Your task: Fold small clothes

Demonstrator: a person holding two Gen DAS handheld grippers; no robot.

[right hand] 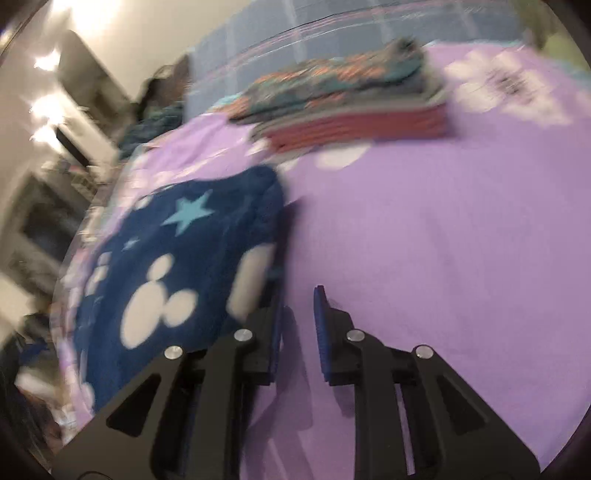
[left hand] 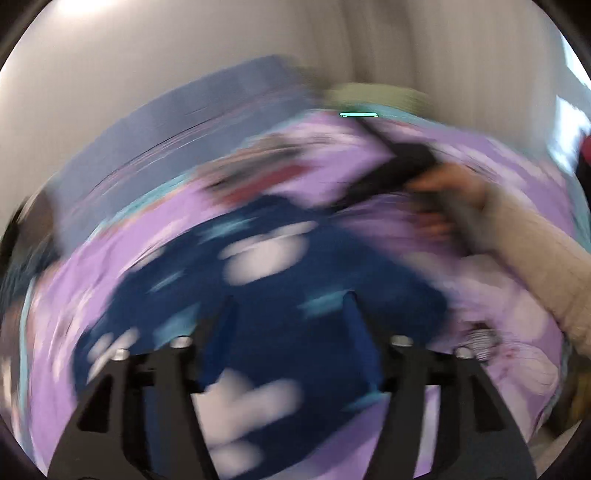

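Note:
A navy fleece garment (left hand: 258,314) with white mouse-head shapes and light blue stars lies on the purple bedsheet (left hand: 424,236). My left gripper (left hand: 288,306) is open just above it, fingers apart, nothing held. The view is motion-blurred. In the right wrist view the same garment (right hand: 173,266) lies to the left of my right gripper (right hand: 299,299), which is open and empty over bare purple sheet (right hand: 443,240). The right gripper also shows in the left wrist view (left hand: 391,173), held by a hand in a cream sleeve, beyond the garment.
A stack of folded clothes (right hand: 347,96), patterned on top and red below, sits on the bed beyond the garment. A blue plaid blanket (right hand: 332,26) lies behind it. Dark furniture and clutter (right hand: 44,206) stand at the left bedside. A small striped item (left hand: 480,341) lies right.

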